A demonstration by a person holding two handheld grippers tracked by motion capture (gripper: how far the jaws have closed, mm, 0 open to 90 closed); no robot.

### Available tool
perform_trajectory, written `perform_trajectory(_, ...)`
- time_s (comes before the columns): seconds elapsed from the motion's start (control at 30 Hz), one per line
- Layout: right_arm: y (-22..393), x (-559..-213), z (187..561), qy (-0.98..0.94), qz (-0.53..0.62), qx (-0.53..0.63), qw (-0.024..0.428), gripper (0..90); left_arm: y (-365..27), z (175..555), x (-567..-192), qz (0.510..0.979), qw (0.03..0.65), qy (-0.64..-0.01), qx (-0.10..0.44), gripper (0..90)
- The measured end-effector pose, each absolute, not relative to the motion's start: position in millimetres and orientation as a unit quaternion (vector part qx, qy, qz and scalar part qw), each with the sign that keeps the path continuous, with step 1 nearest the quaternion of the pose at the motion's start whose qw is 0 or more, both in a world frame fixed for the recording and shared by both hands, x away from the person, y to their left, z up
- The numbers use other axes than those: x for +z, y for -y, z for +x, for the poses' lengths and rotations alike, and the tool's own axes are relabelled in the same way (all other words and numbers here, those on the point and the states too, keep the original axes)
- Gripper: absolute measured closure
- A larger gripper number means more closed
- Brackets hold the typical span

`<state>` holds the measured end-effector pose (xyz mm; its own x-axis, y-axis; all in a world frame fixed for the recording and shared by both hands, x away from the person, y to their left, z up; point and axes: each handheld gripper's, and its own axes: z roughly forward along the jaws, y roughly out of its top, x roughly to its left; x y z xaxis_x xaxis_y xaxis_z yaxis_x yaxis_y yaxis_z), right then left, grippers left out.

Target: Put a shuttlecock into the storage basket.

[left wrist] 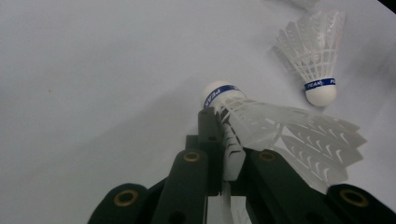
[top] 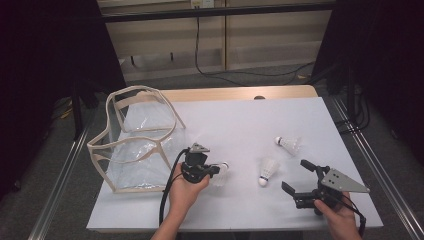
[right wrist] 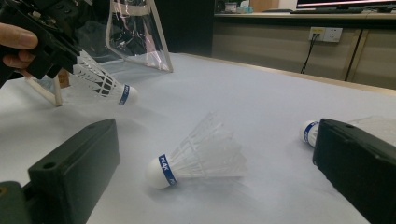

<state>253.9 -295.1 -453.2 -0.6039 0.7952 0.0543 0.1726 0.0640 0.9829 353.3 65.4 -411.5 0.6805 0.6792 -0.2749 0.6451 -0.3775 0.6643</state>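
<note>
My left claw (top: 216, 169) is clenched on a shuttlecock (left wrist: 261, 123), pinching its feather skirt with the cork nose sticking out past the jaw tips, just above the worktop (top: 240, 120) near the middle of its near edge. The clear bag with the tan frame (top: 135, 142) stands at the left edge, its mouth facing up. My right claw (top: 300, 182) hangs released by the near right corner, jaws wide, with a second shuttlecock (right wrist: 196, 158) lying on its side between them and a third (top: 290, 144) farther toward the right edge. As I judge it, the held one goes into the bag next. I should keep the pinch light so the feathers don't crush, lift clear of the frame's rim, come over the opening, and let go only once the cork points down inside.
</note>
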Motion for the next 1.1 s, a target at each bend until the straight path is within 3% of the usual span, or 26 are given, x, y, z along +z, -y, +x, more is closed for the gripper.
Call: perform_trajectory(1.1, 295.6, -452.4, 253.4, -0.674, 0.354, 0.592, 0.265, 0.4, -65.2, 363.8, -383.4, 0.83, 0.387, -0.401, 0.005, 88.1)
